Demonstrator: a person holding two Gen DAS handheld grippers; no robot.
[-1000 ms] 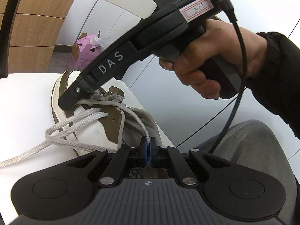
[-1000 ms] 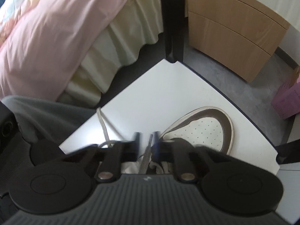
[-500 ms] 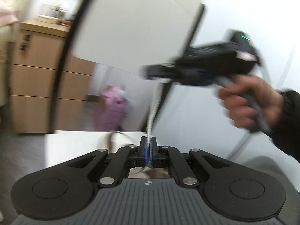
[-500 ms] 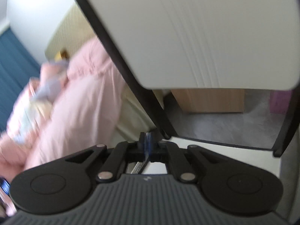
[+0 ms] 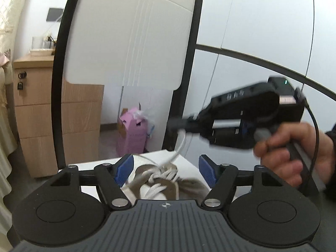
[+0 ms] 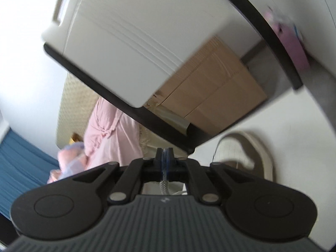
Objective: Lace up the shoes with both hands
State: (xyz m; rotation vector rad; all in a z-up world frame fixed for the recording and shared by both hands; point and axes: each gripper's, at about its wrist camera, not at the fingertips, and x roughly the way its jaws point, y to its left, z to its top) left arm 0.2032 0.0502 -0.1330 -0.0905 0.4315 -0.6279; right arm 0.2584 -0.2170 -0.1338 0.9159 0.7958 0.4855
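while the right gripper [image 6: 164, 157] stayed clenched on the shoelace [image 6: 164, 185], the left gripper [image 5: 166, 169] had just been opening, blue pads [image 5: 125, 168] spread wide, nothing between them. the sneaker [image 5: 159, 183], white with brown trim, sat on the small white table [image 5: 92, 163] right below and between the left jaws, laces bunched over the tongue. in the left view the right gripper [image 5: 175, 124] was up and to the right, blurred, one strand [image 5: 178, 149] running from its tip down to the eyelets. the person's hand [image 5: 294, 151] was wrapped around its handle. the right view showed the sneaker toe [image 6: 247, 149] low right, and a white chair back [image 6: 126, 42] filling most of the frame.

judgement: the step looked like pulling one end taut while the left re-grips. to do it well, keep the right pull steady and in line with the eyelets so the shoe doesn't drag or tip. bring the left down onto the free strand near the crossing, not onto the tongue. close only once a single strand sits between the pads. can't tell which strand is free, since the lace pile is blurred.
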